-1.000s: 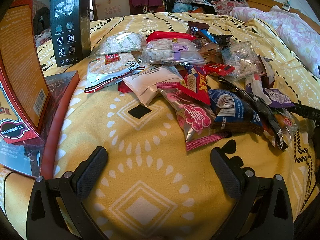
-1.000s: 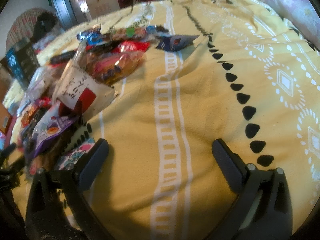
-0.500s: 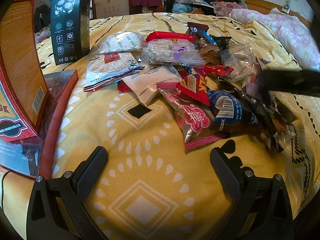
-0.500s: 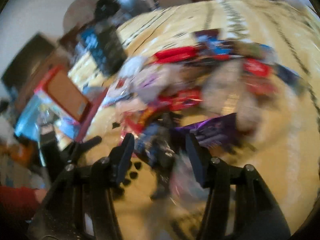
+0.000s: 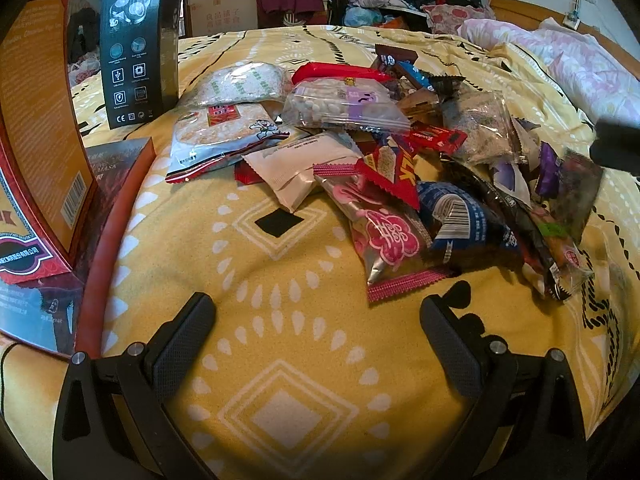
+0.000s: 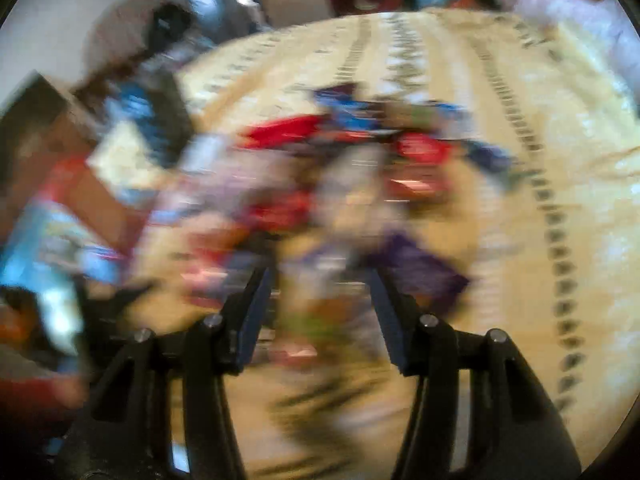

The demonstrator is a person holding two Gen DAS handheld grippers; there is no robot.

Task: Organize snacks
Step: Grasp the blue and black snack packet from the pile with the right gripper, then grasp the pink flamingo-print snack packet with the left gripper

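Note:
A pile of snack packets (image 5: 384, 160) lies on a yellow patterned bedspread (image 5: 280, 320). A pink foil packet (image 5: 384, 236) and a white packet (image 5: 296, 164) lie nearest. My left gripper (image 5: 316, 336) is open and empty, low over bare bedspread just short of the pile. My right gripper (image 6: 320, 300) shows in a badly blurred view; its jaws are narrowed around a blurred packet (image 6: 320, 320). In the left wrist view a dark packet (image 5: 576, 196) hangs under the right gripper (image 5: 616, 148) at the right edge.
An orange box (image 5: 36, 140) stands at the left over a flat dark box (image 5: 116, 168). A tall black box (image 5: 136, 44) stands behind them. Clothes and cardboard boxes (image 5: 224, 4) are heaped beyond the bed. A pink quilt (image 5: 580, 60) lies at the far right.
My right gripper swung from bare bedspread over the pile, narrowed its jaws and lifted a dark packet at the pile's right edge. My left gripper has not moved.

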